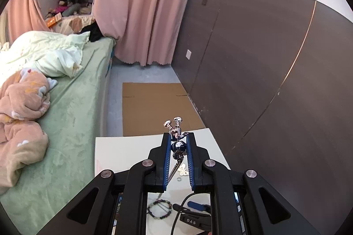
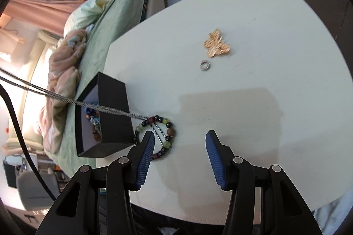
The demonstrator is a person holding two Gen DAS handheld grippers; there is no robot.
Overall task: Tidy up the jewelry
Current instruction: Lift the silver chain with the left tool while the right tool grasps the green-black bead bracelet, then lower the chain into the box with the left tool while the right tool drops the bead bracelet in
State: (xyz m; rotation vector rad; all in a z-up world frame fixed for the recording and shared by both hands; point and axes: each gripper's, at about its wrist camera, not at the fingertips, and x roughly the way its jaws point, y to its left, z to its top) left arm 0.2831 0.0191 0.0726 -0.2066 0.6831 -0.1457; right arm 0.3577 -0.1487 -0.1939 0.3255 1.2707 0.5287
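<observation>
Needed, by judgement: slow carry over black box [image 2: 103, 115], chain trailing. Left tool [image 1: 178, 140] clamped on silver pendant [image 1: 176, 133], raised above bench [image 2: 242, 102]. Right tool [image 2: 178, 146] gaped empty beside beaded bracelet [image 2: 163, 131].

A white desk [image 2: 253, 102] stood beside my bed [image 1: 72, 120], where a peach blanket [image 1: 22, 115] lay crumpled. Pink curtains [image 1: 143, 3] hung past cardboard [image 1: 154, 107] on the floor.
</observation>
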